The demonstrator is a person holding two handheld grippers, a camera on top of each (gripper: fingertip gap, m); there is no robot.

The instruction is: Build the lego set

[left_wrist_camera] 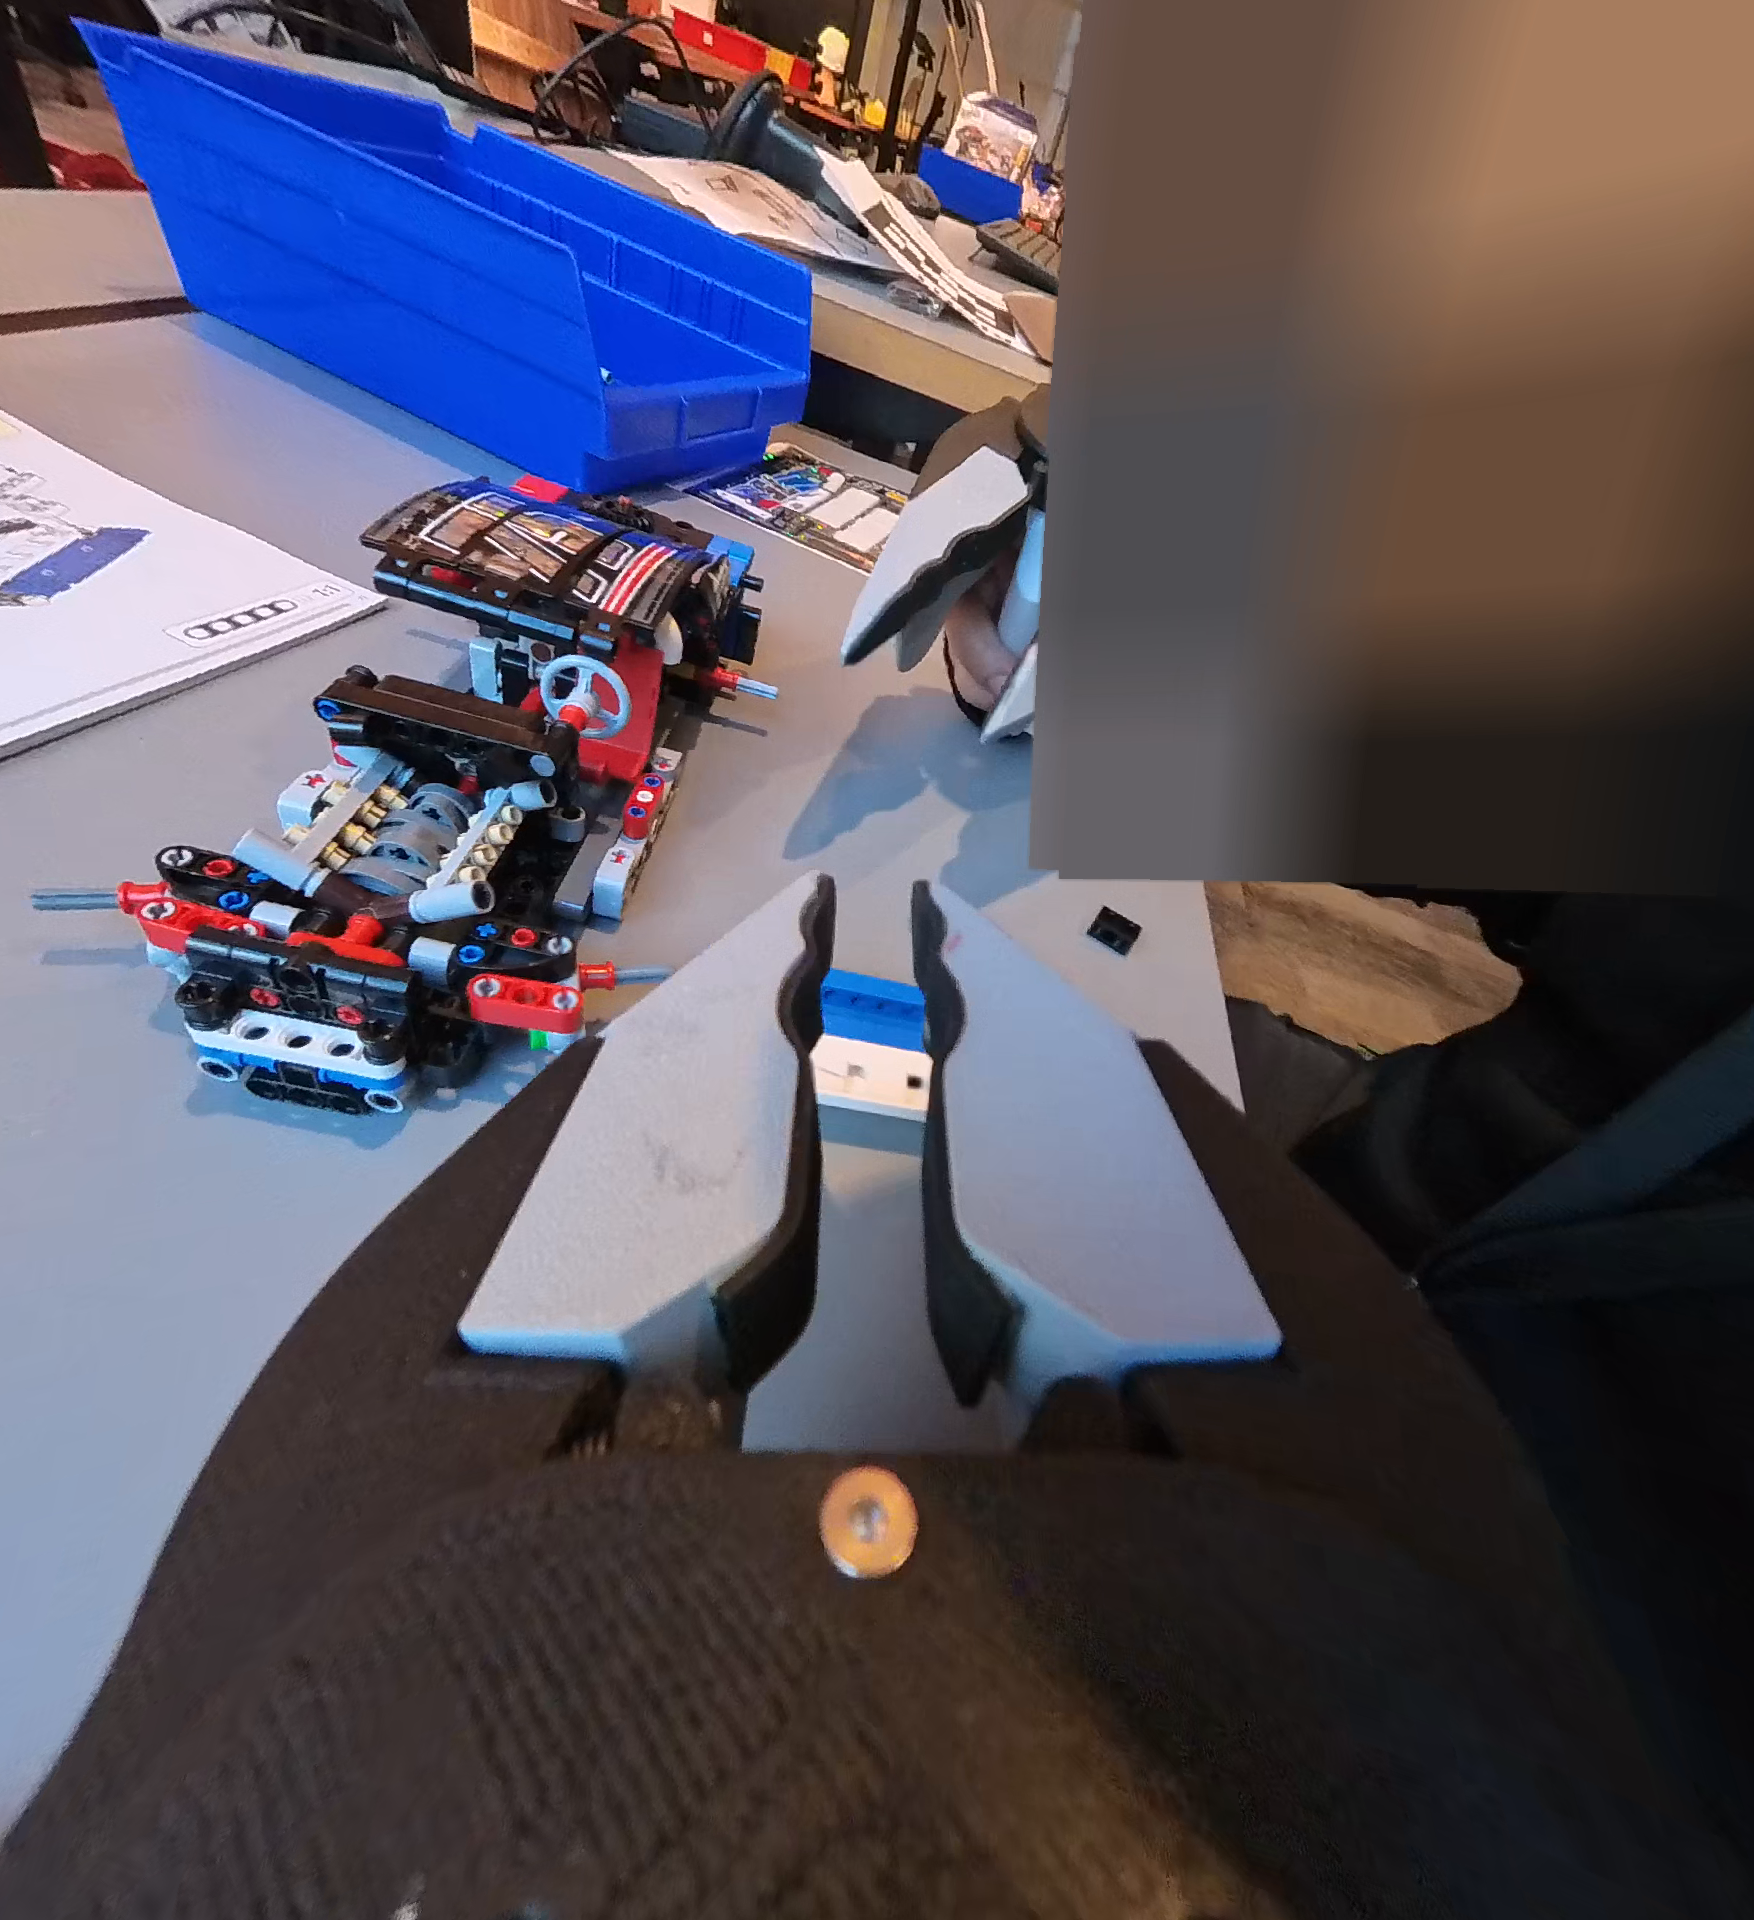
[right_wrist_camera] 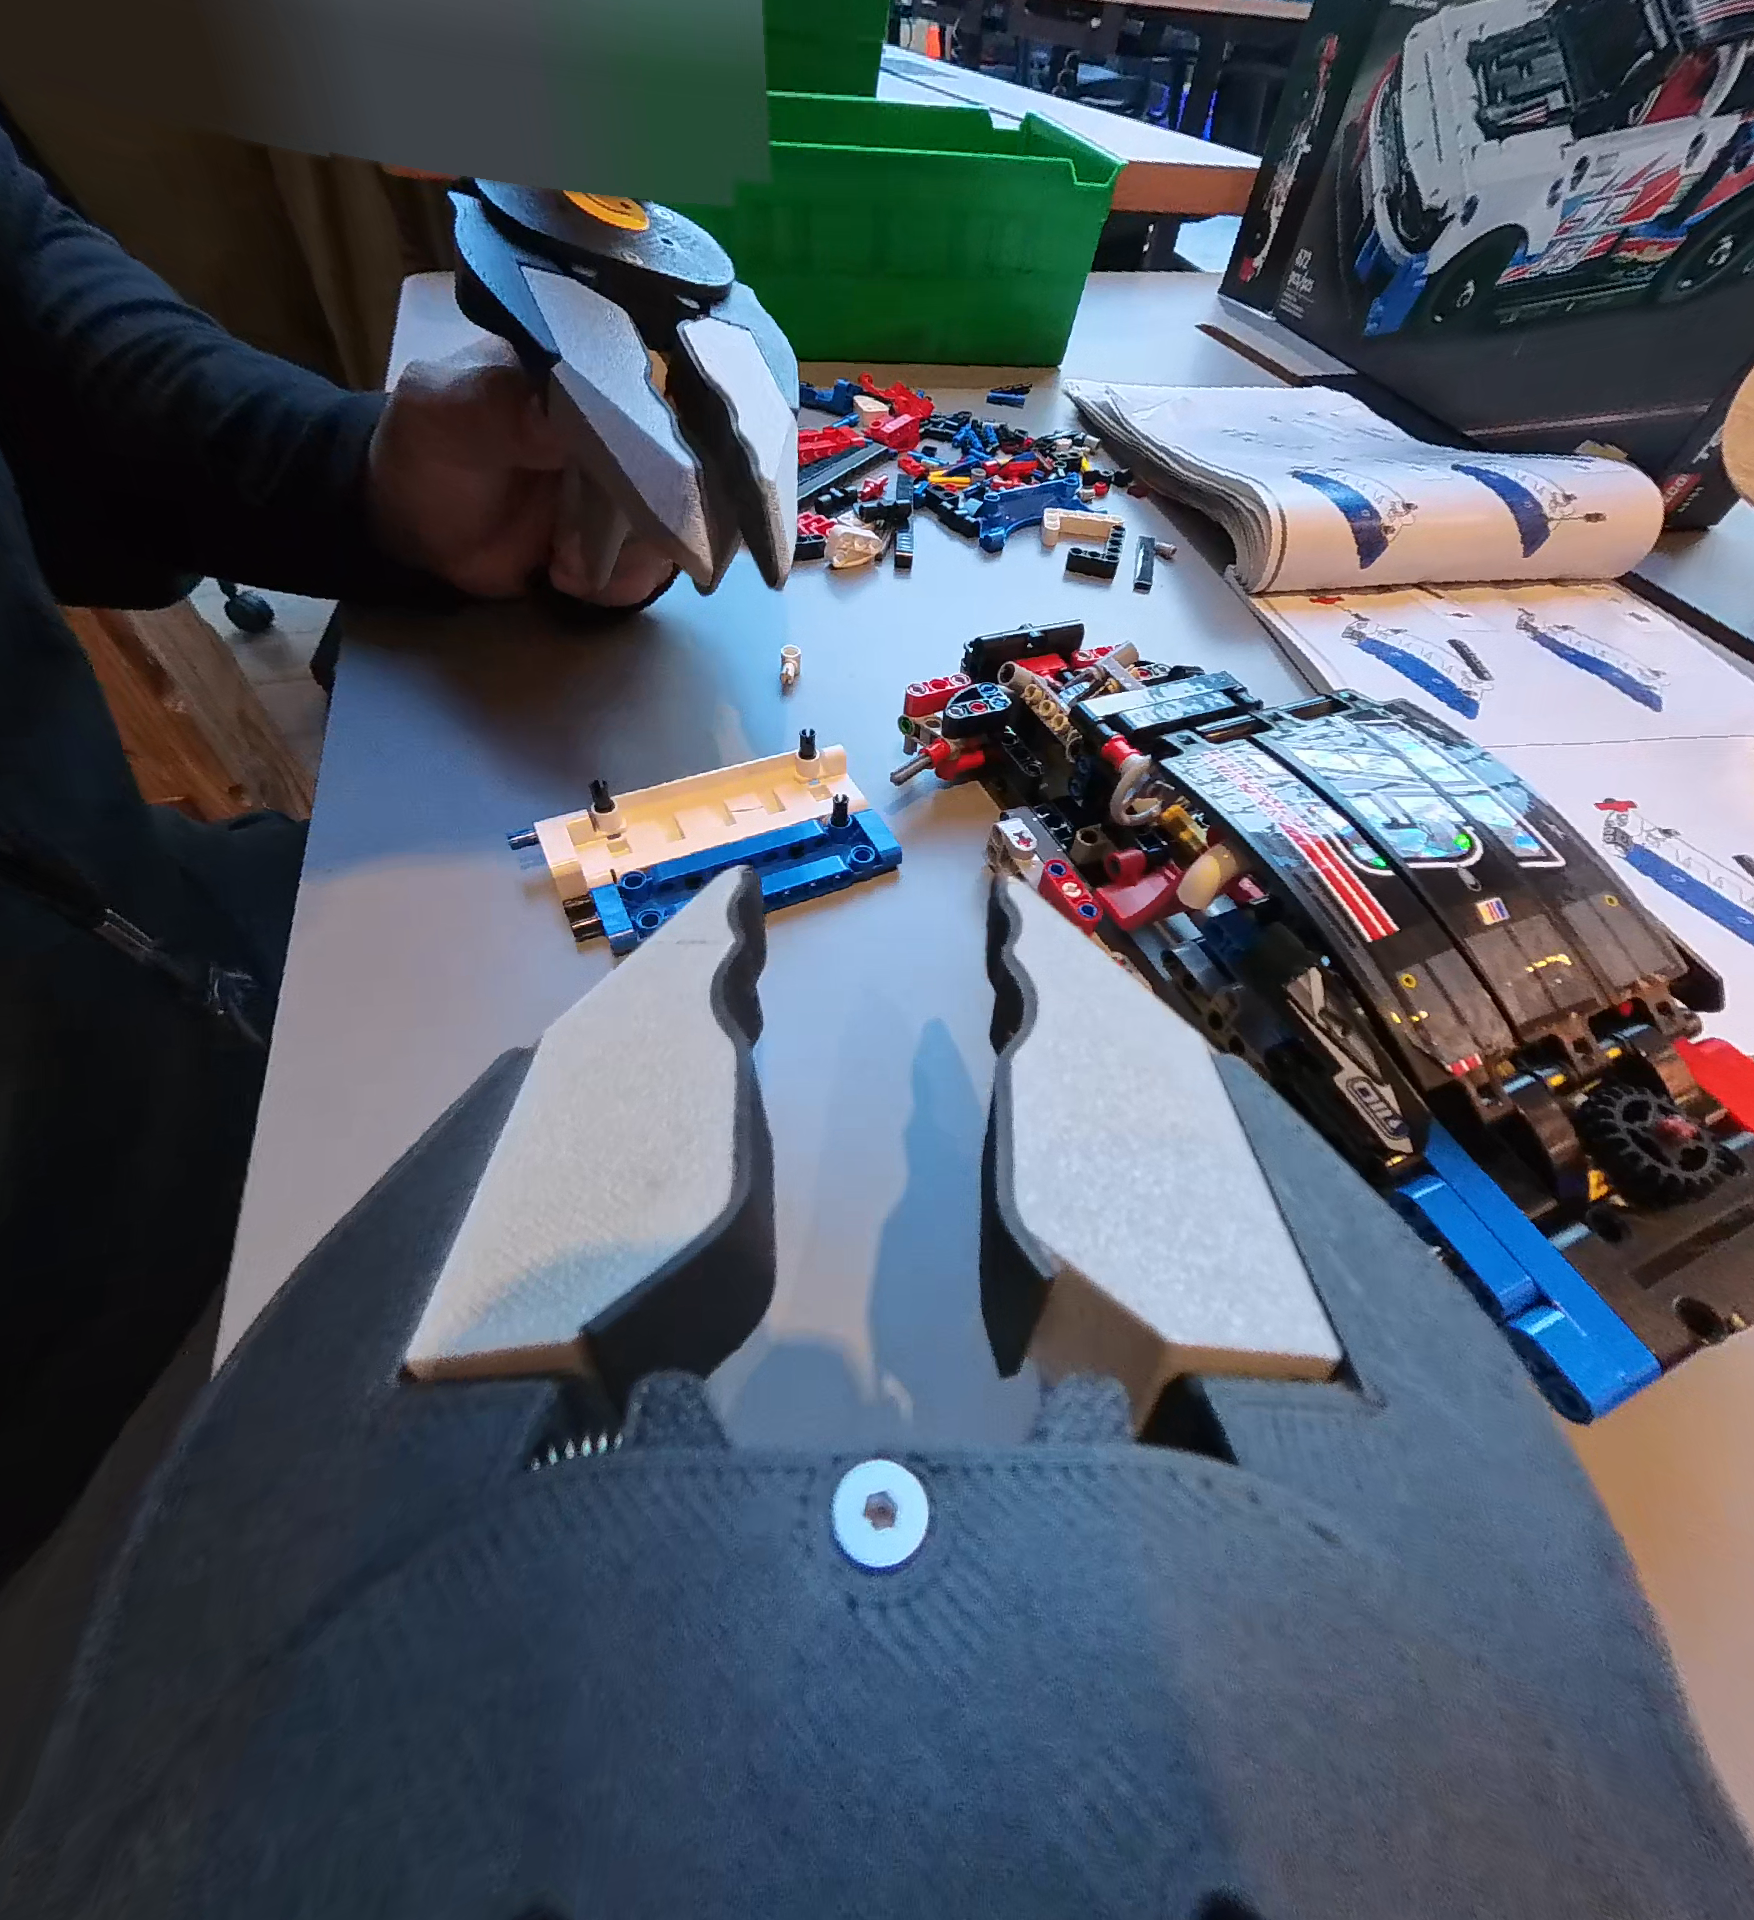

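Observation:
The partly built lego car (left_wrist_camera: 437, 810) lies on the grey table (left_wrist_camera: 177, 1247), with a black stickered roof and an exposed engine; in the right wrist view the car (right_wrist_camera: 1320, 914) is just right of my right gripper. A flat blue and white panel (right_wrist_camera: 707, 842) with black pins lies on the table just beyond my right gripper (right_wrist_camera: 873, 894), which is open and empty. My left gripper (left_wrist_camera: 873, 904) hovers above the table, slightly open and empty. The panel (left_wrist_camera: 868, 1039) shows through its gap. It is also in the right wrist view (right_wrist_camera: 738, 561).
A pile of loose lego pieces (right_wrist_camera: 956, 468) lies at the far side, with a green bin (right_wrist_camera: 914, 229), the set box (right_wrist_camera: 1538, 208) and open instruction booklets (right_wrist_camera: 1372, 488) around it. A small white pin (right_wrist_camera: 790, 665) lies alone. A blue bin (left_wrist_camera: 457, 260) stands behind the car. The left gripper's tips are roughly 10 cm from the right gripper's.

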